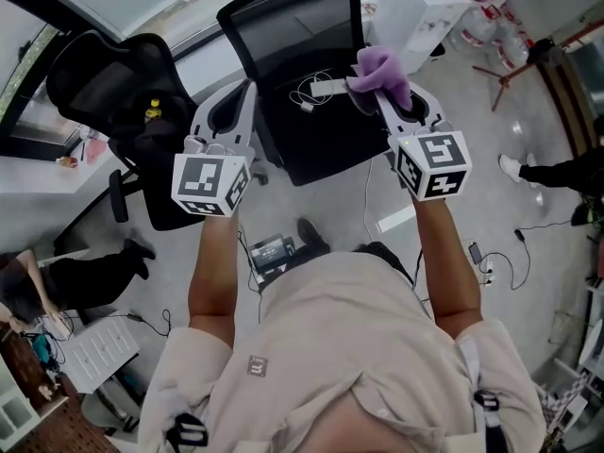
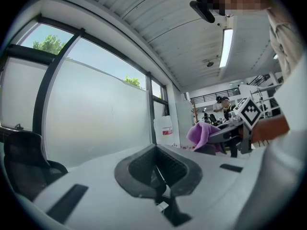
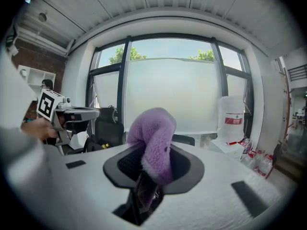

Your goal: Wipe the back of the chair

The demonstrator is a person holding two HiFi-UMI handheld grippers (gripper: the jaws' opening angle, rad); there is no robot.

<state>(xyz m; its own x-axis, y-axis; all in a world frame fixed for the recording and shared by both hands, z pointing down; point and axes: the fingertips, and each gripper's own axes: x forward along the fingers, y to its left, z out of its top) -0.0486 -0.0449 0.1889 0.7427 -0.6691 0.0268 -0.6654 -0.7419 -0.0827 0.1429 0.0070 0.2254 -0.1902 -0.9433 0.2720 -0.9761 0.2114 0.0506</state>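
The black mesh-backed office chair [image 1: 293,22] stands in front of me, its backrest facing me in the head view. My right gripper [image 1: 376,81] is shut on a fluffy purple cloth [image 1: 382,69] and is held over the chair's seat, below the backrest. In the right gripper view the cloth [image 3: 156,133] bulges up from between the jaws of that gripper [image 3: 153,155]. My left gripper [image 1: 229,111] hovers left of the seat, shut with nothing in it. In the left gripper view its jaws [image 2: 156,155] meet, and the cloth [image 2: 204,134] shows off to the right.
A white cable and charger [image 1: 316,91] lie on the seat. A second black chair [image 1: 113,74] with a yellow item [image 1: 154,109] stands to the left. A white box [image 1: 425,3] is behind; a device [image 1: 274,250] and cables lie on the floor. People's legs [image 1: 557,170] are nearby.
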